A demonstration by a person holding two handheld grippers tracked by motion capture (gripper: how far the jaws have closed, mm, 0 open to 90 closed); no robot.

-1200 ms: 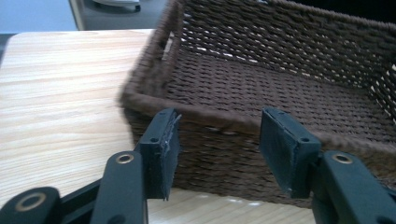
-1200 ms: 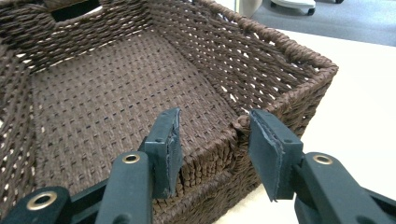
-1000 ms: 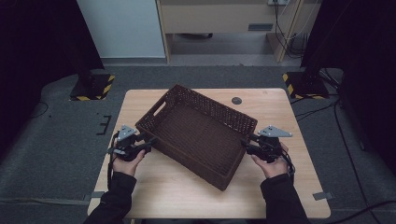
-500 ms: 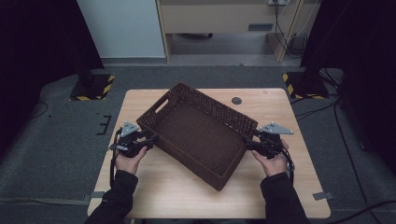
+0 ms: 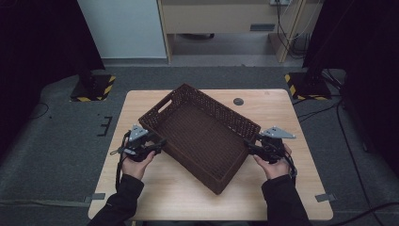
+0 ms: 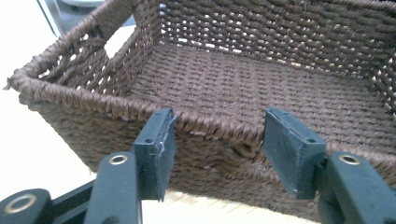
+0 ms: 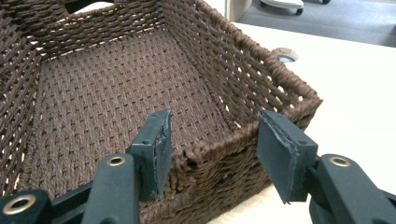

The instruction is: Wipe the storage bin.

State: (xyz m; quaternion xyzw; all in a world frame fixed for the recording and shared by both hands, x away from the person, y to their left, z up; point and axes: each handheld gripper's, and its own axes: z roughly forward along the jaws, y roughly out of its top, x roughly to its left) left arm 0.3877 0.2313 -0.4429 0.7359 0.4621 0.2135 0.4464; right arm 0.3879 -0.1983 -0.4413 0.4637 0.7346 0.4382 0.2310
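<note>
The brown woven basket point(image 5: 200, 134) lies at the middle of the wooden table point(image 5: 282, 113), turned so that its long axis goes from 10 o'clock to 4 o'clock. The left gripper point(image 5: 157, 144) is at its 9 o'clock side and the right gripper point(image 5: 249, 146) at its 3 o'clock side. Each has its jaws spread apart, right at the basket rim without clamping it.

A wooden table point(image 5: 291, 117) bears a small round grommet point(image 5: 238, 101).

Grey carpet floor point(image 5: 56, 141), wooden table point(image 5: 282, 113), pale wall panel point(image 5: 122, 28), perhaps a desk behind point(image 5: 221, 16)
</note>
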